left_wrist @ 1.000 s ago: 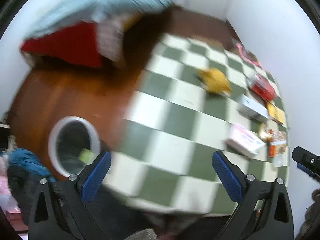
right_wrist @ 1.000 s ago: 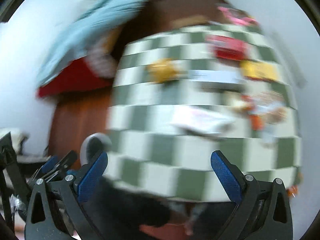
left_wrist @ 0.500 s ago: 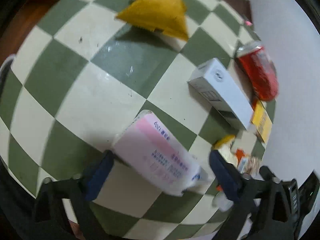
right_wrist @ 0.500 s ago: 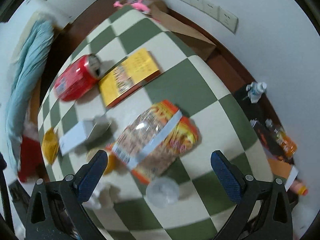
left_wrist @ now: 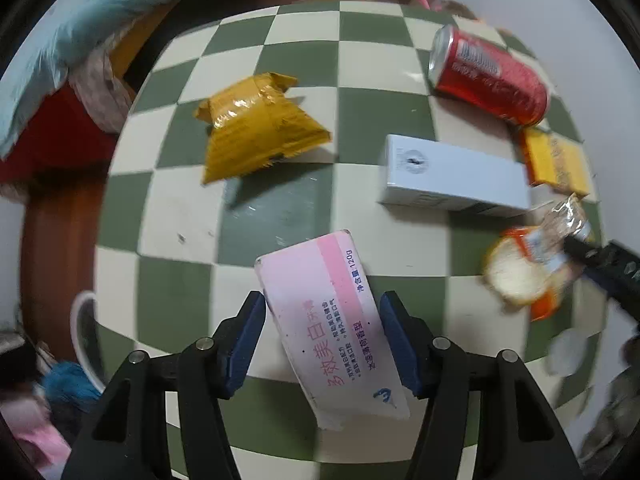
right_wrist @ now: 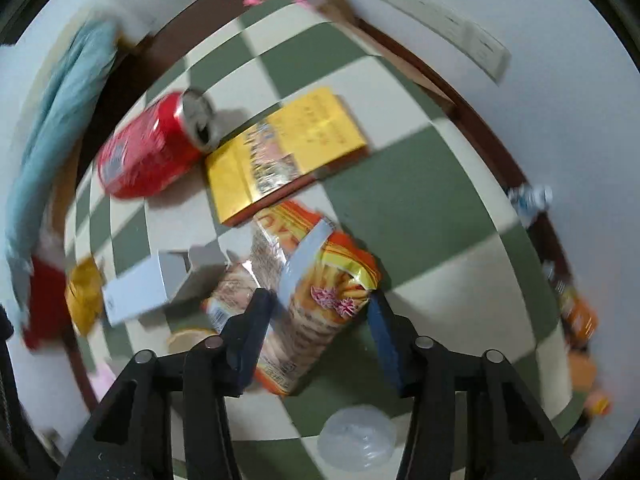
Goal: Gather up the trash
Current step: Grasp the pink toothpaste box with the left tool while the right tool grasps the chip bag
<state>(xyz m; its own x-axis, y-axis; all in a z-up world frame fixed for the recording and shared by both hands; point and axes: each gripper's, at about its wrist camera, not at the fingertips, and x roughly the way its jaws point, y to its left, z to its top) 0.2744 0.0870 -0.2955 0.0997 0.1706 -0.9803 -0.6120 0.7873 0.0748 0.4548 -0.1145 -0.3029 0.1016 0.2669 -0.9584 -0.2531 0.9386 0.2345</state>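
On the checkered table point(left_wrist: 280, 208), the left tool point(left_wrist: 322, 334) clamps the pink box point(left_wrist: 328, 320); the right tool point(right_wrist: 320, 334) grips the snack bag point(right_wrist: 312, 300).

The right gripper point(right_wrist: 316, 336) straddles an orange snack bag point(right_wrist: 308, 296), blue pads close at both sides. Beyond the bag lies a yellow packet point(right_wrist: 288, 156); a red can point(right_wrist: 154, 148) lies left of it.

"120g" on the pink box point(left_wrist: 334, 326)
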